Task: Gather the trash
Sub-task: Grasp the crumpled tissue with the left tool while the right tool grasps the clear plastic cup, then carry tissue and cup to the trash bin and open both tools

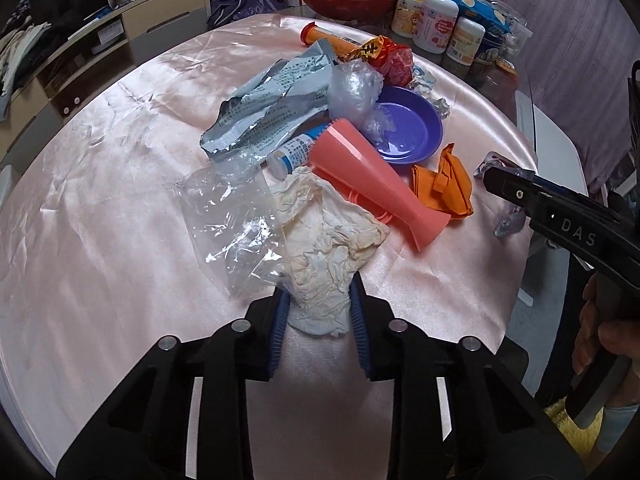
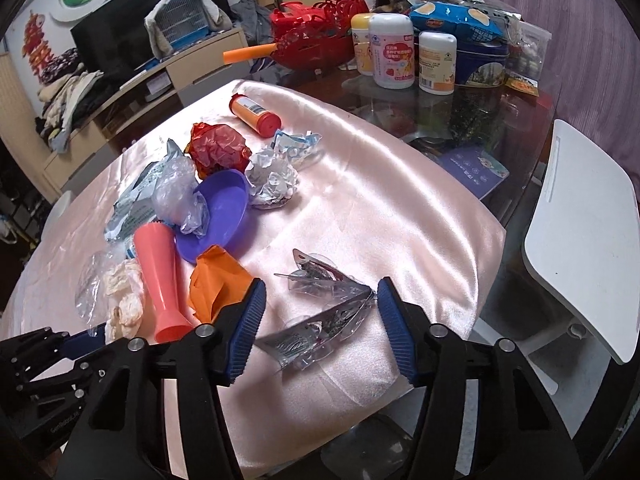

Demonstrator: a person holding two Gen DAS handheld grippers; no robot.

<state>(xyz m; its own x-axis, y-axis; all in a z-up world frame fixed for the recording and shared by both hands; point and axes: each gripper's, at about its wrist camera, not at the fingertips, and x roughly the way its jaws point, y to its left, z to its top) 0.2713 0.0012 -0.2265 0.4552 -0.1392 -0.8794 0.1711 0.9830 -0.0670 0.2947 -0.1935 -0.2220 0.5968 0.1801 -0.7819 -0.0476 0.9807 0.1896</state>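
Observation:
Trash lies in a heap on the pink satin cloth [image 1: 100,200]. My left gripper [image 1: 318,300] has its blue pads on both sides of a crumpled white tissue [image 1: 328,248], closed against its near end. A clear plastic bag [image 1: 232,216] lies left of it. My right gripper [image 2: 320,312] is open around a crushed clear and silver plastic wrapper [image 2: 320,320] near the cloth's edge; it also shows in the left wrist view [image 1: 504,178]. A pink plastic cup [image 1: 368,176] lies on its side beside a purple dish [image 1: 408,128] and orange paper [image 1: 444,184].
A grey foil pouch [image 1: 264,112], a red wrapper ball [image 2: 218,150], a foil ball [image 2: 272,180] and an orange tube [image 2: 256,114] lie further back. Bottles [image 2: 390,52], a red basket [image 2: 316,40] and a tin stand on the glass table behind. A white chair [image 2: 580,232] is right.

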